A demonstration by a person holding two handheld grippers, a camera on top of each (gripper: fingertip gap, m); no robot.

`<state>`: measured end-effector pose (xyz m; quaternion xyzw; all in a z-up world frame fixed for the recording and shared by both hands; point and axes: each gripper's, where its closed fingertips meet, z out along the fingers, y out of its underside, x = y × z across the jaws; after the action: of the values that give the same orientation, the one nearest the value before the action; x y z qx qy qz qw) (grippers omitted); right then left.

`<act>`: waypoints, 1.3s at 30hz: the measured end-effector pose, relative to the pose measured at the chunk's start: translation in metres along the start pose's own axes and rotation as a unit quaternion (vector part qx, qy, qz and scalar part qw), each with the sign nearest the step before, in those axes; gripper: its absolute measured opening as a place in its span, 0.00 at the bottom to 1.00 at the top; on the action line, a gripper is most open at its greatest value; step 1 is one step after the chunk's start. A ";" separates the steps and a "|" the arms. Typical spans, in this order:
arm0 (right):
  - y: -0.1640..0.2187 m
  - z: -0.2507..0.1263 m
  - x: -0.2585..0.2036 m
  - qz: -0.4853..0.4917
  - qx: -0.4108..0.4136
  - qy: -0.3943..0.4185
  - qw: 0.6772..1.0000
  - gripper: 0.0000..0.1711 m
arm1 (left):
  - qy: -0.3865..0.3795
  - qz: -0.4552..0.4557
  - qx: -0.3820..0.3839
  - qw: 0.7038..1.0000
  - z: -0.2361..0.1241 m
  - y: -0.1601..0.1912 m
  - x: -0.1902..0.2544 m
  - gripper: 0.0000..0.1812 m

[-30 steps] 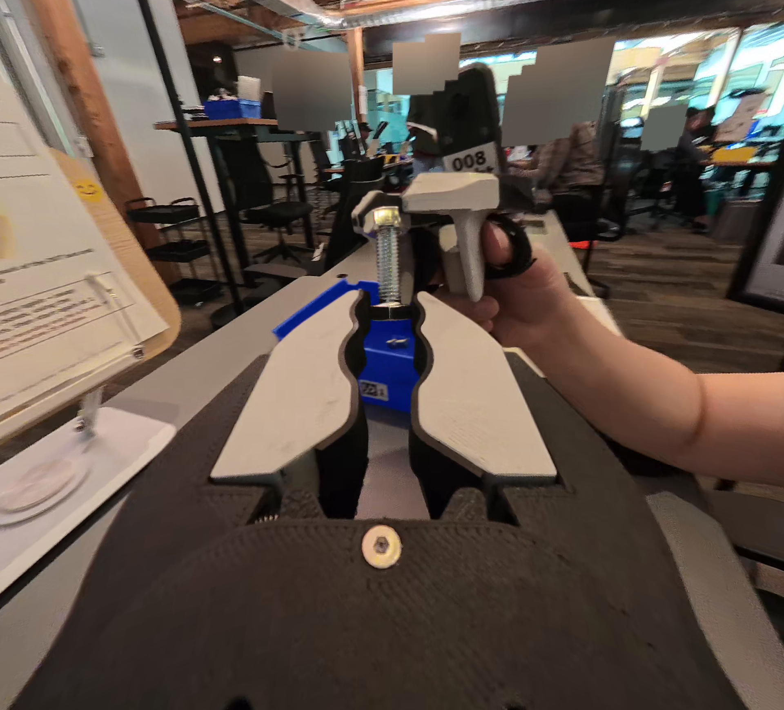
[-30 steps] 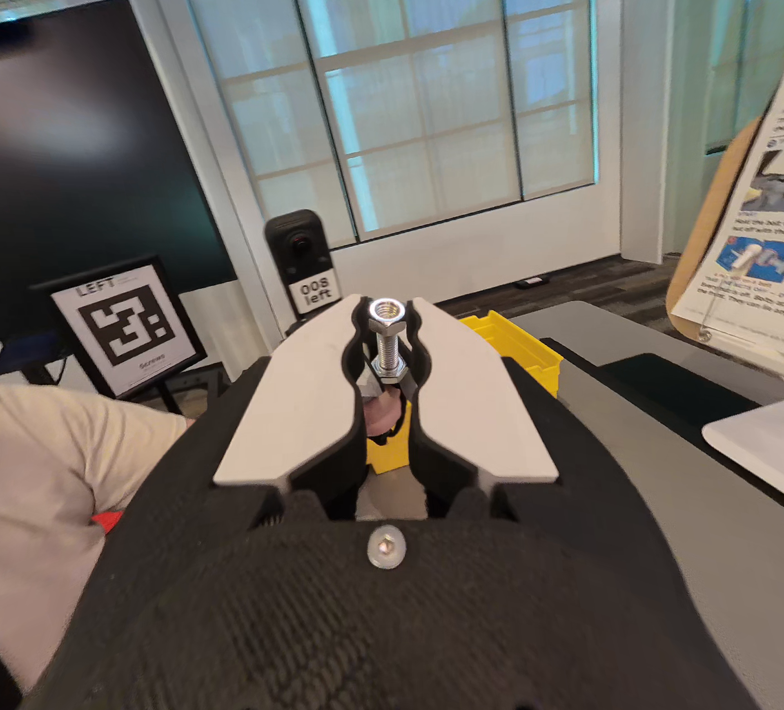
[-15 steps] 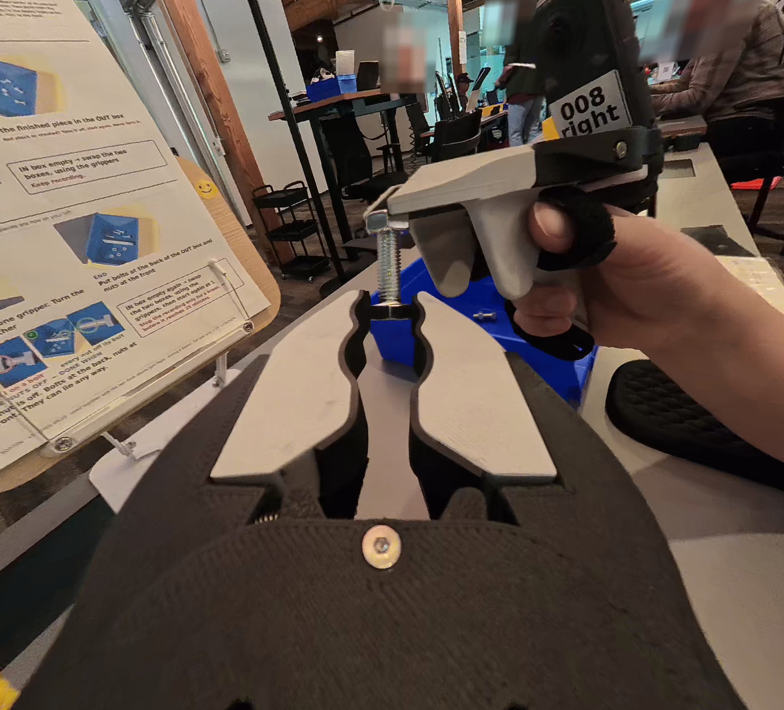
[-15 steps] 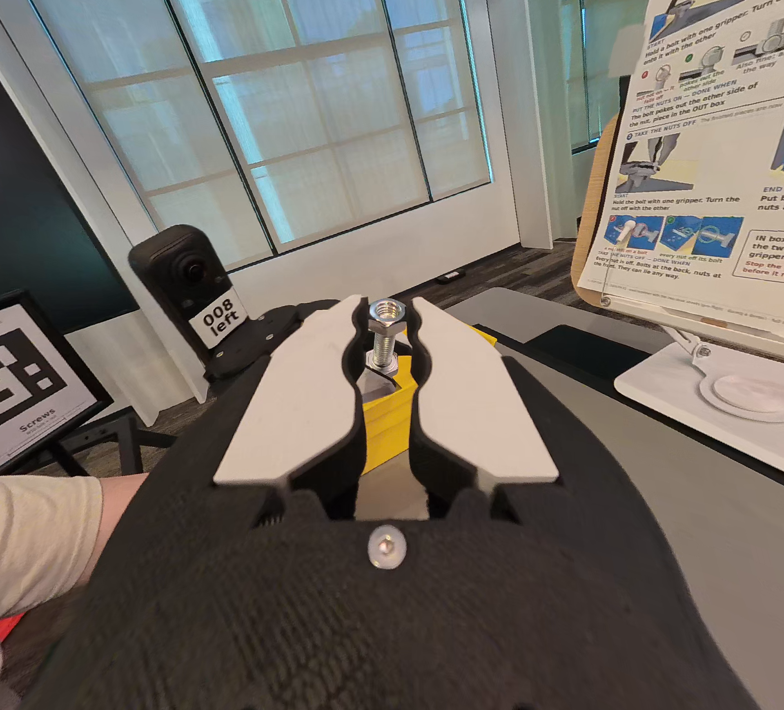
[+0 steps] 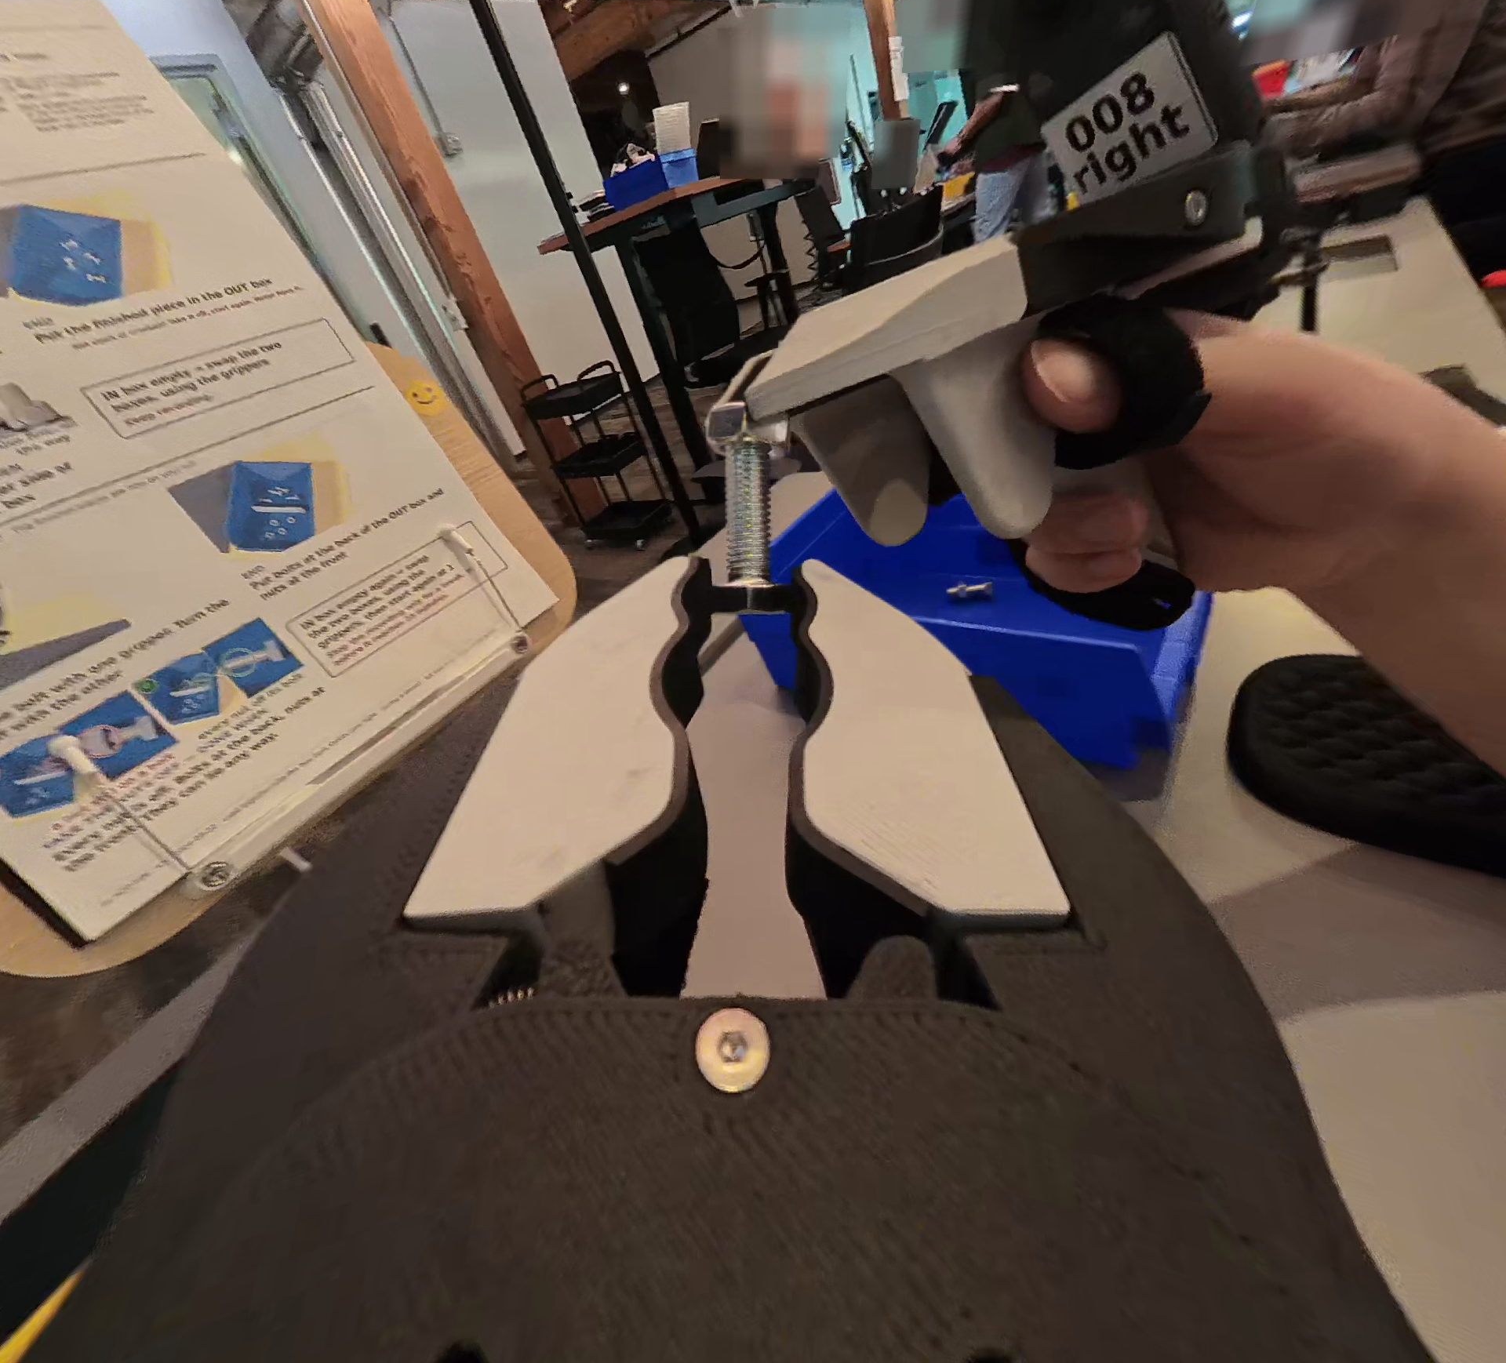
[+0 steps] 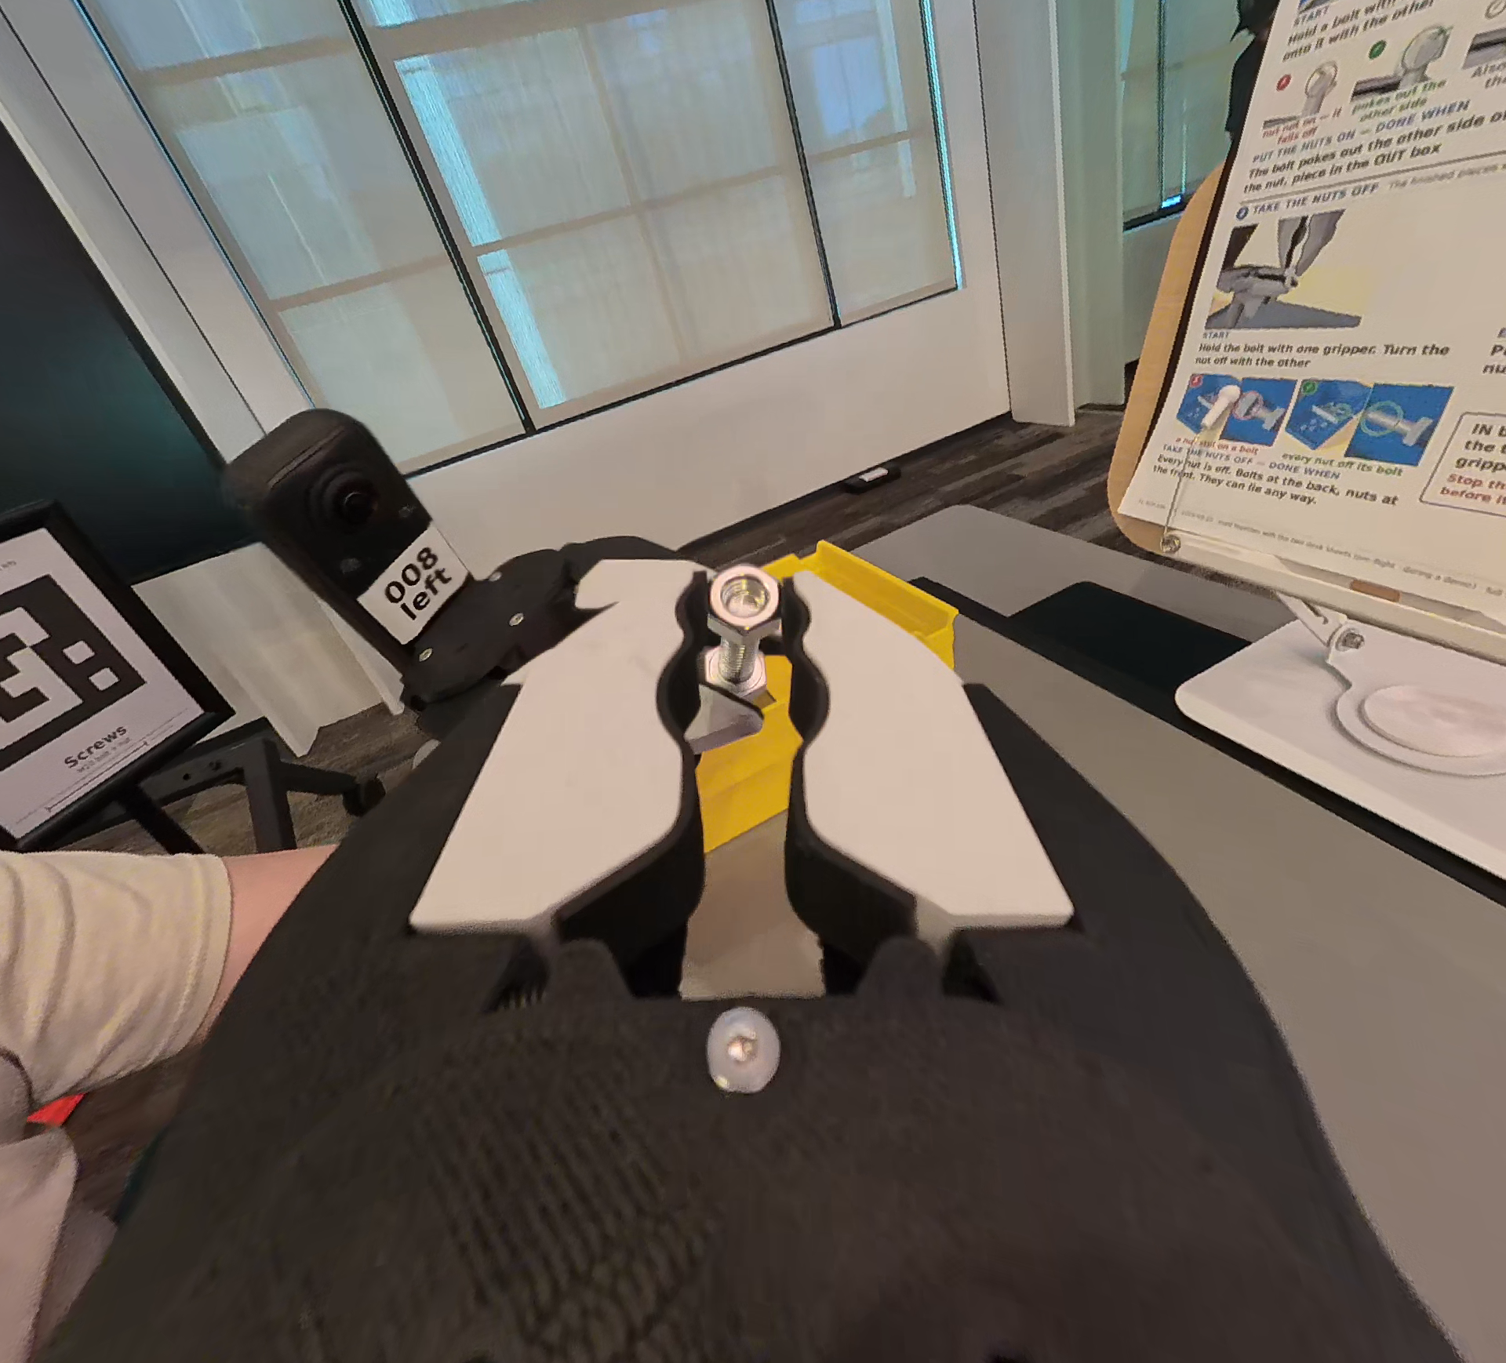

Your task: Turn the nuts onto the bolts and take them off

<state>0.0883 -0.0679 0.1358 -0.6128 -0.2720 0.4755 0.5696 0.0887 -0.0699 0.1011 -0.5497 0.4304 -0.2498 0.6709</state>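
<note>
A silver bolt (image 5: 748,509) stands upright between my two grippers, above the table. My left gripper (image 5: 748,595) is shut on the bolt's lower end, which looks like its head. My right gripper (image 5: 733,421), held by a hand, comes in from the right and is shut on the hex nut (image 5: 728,423) at the top of the thread. In the right wrist view, the right gripper (image 6: 741,603) clamps the nut (image 6: 740,600). The threaded shaft (image 6: 736,652) runs down to the left gripper's fingertips (image 6: 725,725).
A blue bin (image 5: 1019,639) with a loose bolt (image 5: 970,589) sits behind the grippers. A yellow bin (image 6: 880,607) stands on the grey table (image 6: 1222,916). An instruction board (image 5: 204,509) on a white stand base (image 6: 1345,713) and a black mat (image 5: 1369,753) flank them. Less than 4 cm separates the two grippers' tips.
Both grippers have swung round together, still clamping the bolt and nut. The instruction board has come into both views, and the right gripper now sits closer and higher in the left view.
</note>
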 end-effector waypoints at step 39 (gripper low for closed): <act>-0.012 -0.008 -0.019 0.006 0.016 -0.059 0.998 0.10 | 0.171 -0.212 0.077 0.959 -0.012 -0.026 0.018 0.10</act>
<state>0.0903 -0.0852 0.1517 -0.5760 -0.2934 0.5189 0.5594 0.0912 -0.0980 0.1200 -0.5236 0.3922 -0.5091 0.5594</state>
